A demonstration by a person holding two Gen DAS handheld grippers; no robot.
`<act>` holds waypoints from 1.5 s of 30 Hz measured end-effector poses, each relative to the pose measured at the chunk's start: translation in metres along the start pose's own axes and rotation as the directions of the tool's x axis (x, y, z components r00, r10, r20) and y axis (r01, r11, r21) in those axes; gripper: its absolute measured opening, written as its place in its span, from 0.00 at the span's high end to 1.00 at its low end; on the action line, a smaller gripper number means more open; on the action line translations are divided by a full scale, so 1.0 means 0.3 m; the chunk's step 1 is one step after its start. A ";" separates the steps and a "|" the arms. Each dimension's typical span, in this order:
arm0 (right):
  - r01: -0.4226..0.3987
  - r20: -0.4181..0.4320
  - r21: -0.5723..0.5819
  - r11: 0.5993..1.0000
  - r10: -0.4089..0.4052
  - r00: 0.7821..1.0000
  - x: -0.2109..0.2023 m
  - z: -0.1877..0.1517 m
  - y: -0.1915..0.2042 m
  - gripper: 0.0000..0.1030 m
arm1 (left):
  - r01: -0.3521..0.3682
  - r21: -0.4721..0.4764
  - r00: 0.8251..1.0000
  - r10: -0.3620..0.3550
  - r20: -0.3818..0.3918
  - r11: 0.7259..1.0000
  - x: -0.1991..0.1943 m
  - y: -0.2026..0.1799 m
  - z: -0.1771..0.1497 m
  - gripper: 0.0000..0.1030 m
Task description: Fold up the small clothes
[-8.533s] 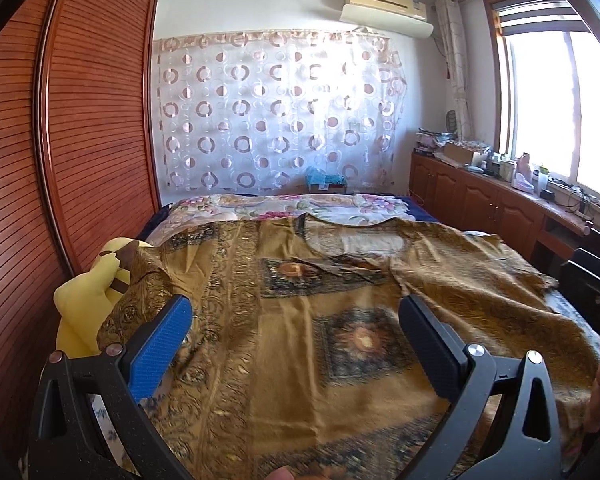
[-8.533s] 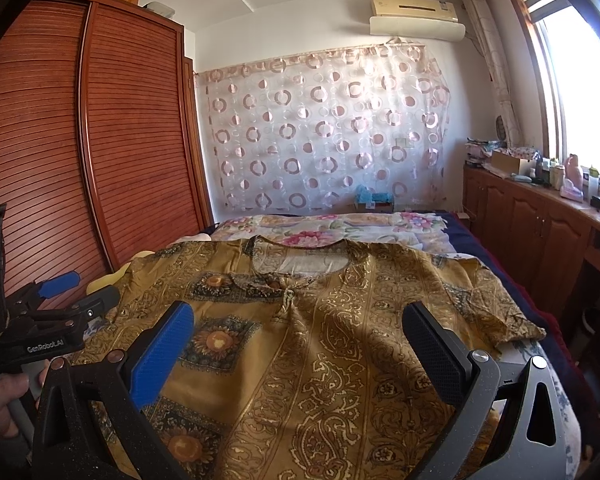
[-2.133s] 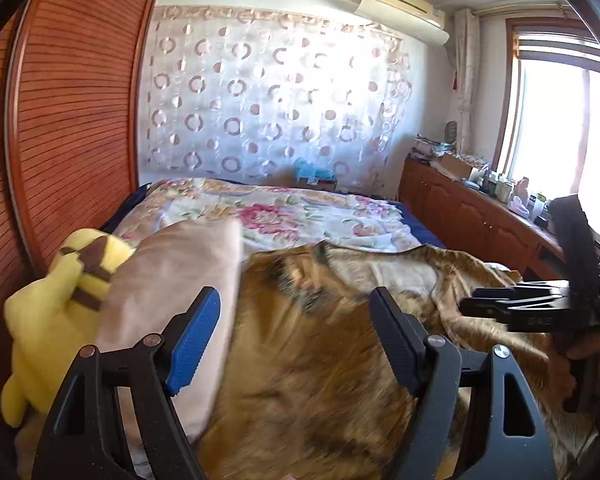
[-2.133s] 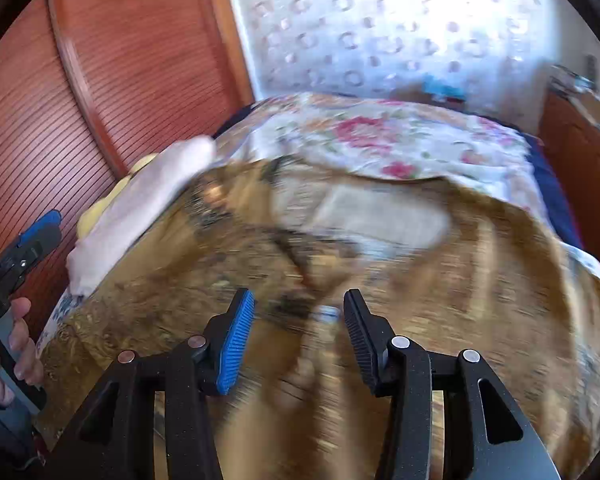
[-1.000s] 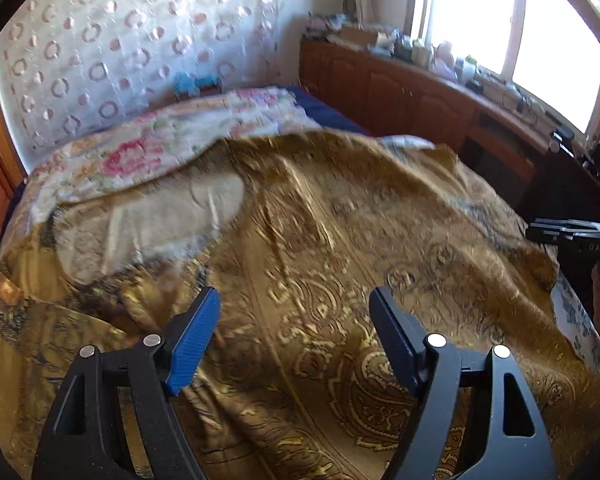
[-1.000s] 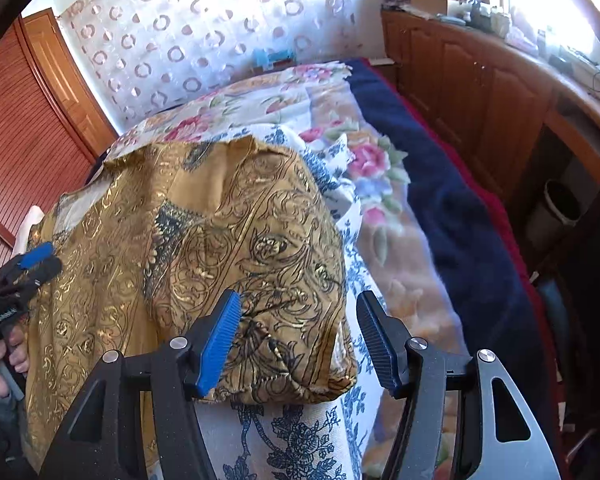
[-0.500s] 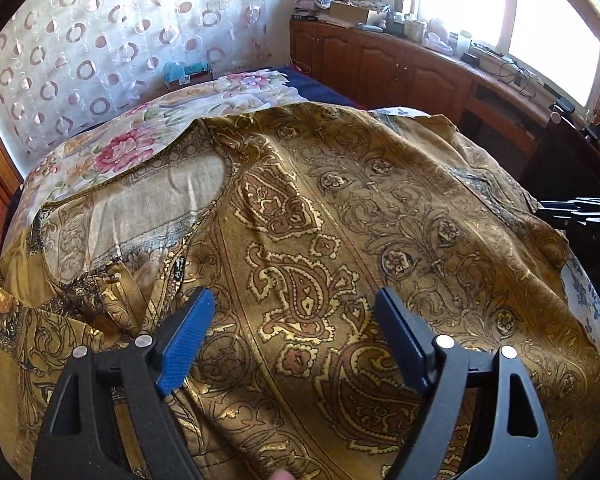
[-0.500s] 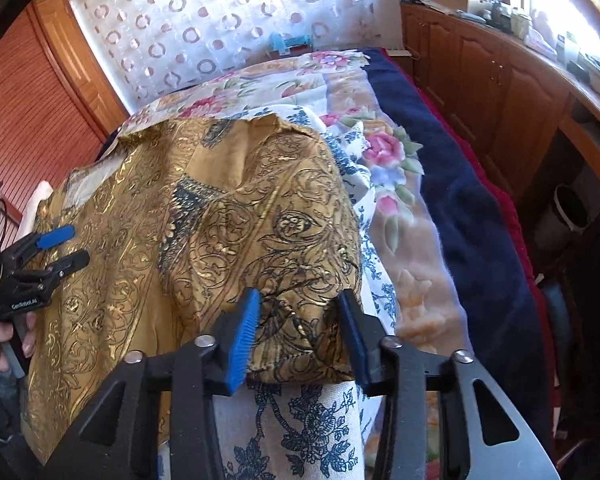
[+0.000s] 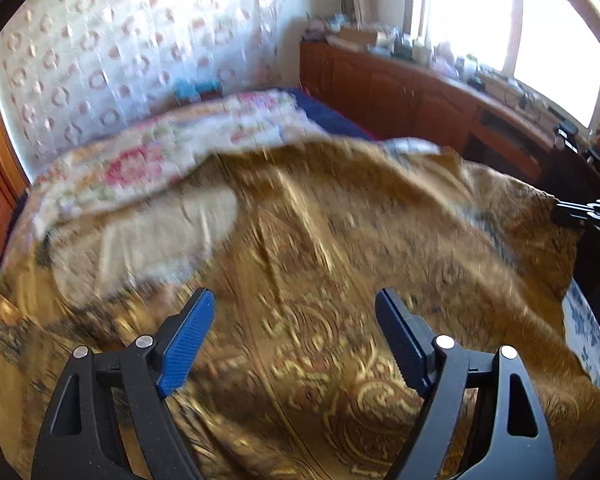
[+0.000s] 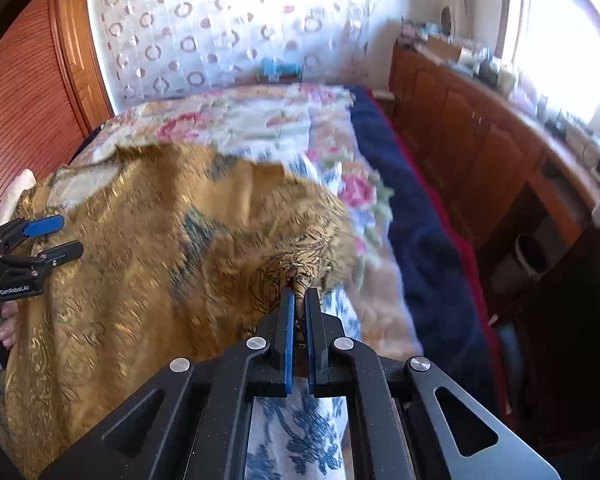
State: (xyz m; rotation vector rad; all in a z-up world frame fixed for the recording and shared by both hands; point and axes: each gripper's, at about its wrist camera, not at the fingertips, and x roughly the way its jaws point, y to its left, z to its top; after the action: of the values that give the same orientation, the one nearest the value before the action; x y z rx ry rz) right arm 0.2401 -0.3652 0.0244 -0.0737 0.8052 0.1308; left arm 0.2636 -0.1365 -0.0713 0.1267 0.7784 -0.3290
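Pinching hard now, the right gripper [image 10: 298, 300] has just closed its jaws on the sleeve end [image 10: 300, 276] of the gold paisley shirt [image 10: 148, 272], and the cloth is bunched tight between the blue pad and the black one, pulled up into a little peak. The shirt lies spread across the bed [image 10: 420, 248], over a floral bedspread [image 10: 252, 120] and a blue-and-white flowered sheet [image 10: 296, 436] that shows just beneath the gripper. Its pale inner neck lining [image 9: 148, 240] faces up toward the far side (both views are smeared with motion blur, so the pattern reads only in patches).

Over on the other side, the left gripper [image 9: 296, 336] hangs above the middle of the shirt with its jaws spread wide and nothing between them. From the right wrist view you can see it at the left edge, a person's fingers [image 10: 6, 322] wrapped round its handle. A wooden cabinet run [image 10: 480, 140] lines the wall under the bright window [image 9: 480, 12], and a white curtain with ring shapes [image 10: 228, 28] hangs behind the bed.
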 end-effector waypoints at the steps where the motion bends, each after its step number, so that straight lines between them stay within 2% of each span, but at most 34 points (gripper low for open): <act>1: -0.001 0.023 -0.006 1.000 0.001 1.000 -0.015 0.009 0.014 0.96 | -0.008 0.004 1.000 0.008 0.027 1.000 -0.016 0.002 0.007 0.19; 4: -0.019 0.085 -0.022 1.000 0.021 0.996 -0.052 0.024 0.063 0.96 | -0.016 0.004 0.994 0.015 0.110 1.000 -0.075 0.014 0.027 0.19; 9: -0.094 0.138 -0.088 0.992 0.106 0.985 -0.086 0.036 0.182 0.96 | 0.024 -0.016 0.985 -0.021 0.174 1.000 -0.149 0.059 0.046 0.19; 12: -0.150 0.119 -0.119 0.981 0.164 0.979 -0.076 0.026 0.248 0.96 | 0.070 -0.051 0.984 -0.061 0.165 0.996 -0.158 0.094 0.046 0.19; 16: -0.206 0.038 -0.179 0.962 0.216 0.976 -0.056 -0.008 0.308 0.96 | 0.119 -0.069 0.985 -0.109 0.133 0.991 -0.157 0.105 0.031 0.19; 18: -0.223 0.008 -0.183 0.957 0.228 0.974 -0.055 -0.016 0.308 0.88 | 0.154 -0.058 0.980 -0.145 0.139 0.986 -0.175 0.108 0.019 0.19; 19: -0.233 0.003 -0.180 0.956 0.238 0.971 -0.062 -0.015 0.304 0.79 | 0.156 -0.054 0.979 -0.147 0.141 0.986 -0.181 0.109 0.016 0.19; 20: -0.241 0.007 -0.174 0.955 0.246 0.969 -0.074 -0.020 0.295 0.64 | 0.154 -0.051 0.979 -0.145 0.144 0.987 -0.191 0.112 0.014 0.19; 22: -0.238 0.036 -0.152 0.959 0.246 0.969 -0.091 -0.018 0.265 0.53 | 0.154 -0.045 0.978 -0.146 0.149 0.987 -0.210 0.114 0.006 0.19; 26: -0.223 0.080 -0.046 0.974 0.226 0.971 -0.092 -0.017 0.175 0.52 | 0.168 -0.047 0.977 -0.159 0.144 0.985 -0.216 0.120 -0.009 0.19; 29: -0.134 0.026 0.016 0.991 0.134 0.991 -0.007 -0.021 0.139 0.52 | 0.160 -0.040 0.978 -0.153 0.143 0.986 -0.212 0.118 -0.014 0.19; 33: -0.157 -0.029 0.078 0.985 0.159 0.987 0.122 0.010 0.154 0.53 | 0.147 -0.033 0.979 -0.140 0.145 0.989 -0.213 0.118 -0.020 0.19; 39: -0.194 -0.059 0.138 0.971 0.203 0.977 0.277 0.098 0.147 0.53 | 0.143 -0.051 0.981 -0.135 0.141 0.988 -0.209 0.136 -0.026 0.19; 40: -0.203 -0.047 0.147 0.968 0.212 0.976 0.281 0.106 0.149 0.54 | 0.141 -0.050 0.981 -0.133 0.141 0.989 -0.209 0.138 -0.028 0.19; 41: -0.219 -0.039 0.150 0.964 0.227 0.973 0.281 0.120 0.151 0.67 | 0.137 -0.049 0.982 -0.128 0.142 0.989 -0.211 0.138 -0.031 0.19; 45: -0.233 -0.019 0.079 0.969 0.235 0.972 0.273 0.144 0.167 0.91 | 0.115 -0.048 0.984 -0.108 0.139 0.992 -0.208 0.143 -0.033 0.19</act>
State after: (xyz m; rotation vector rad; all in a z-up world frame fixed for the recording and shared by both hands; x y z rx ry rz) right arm 0.3198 -0.3035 -0.0058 0.0928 0.8447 0.3230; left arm 0.2300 -0.0786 -0.0347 0.0078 0.6595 -0.4175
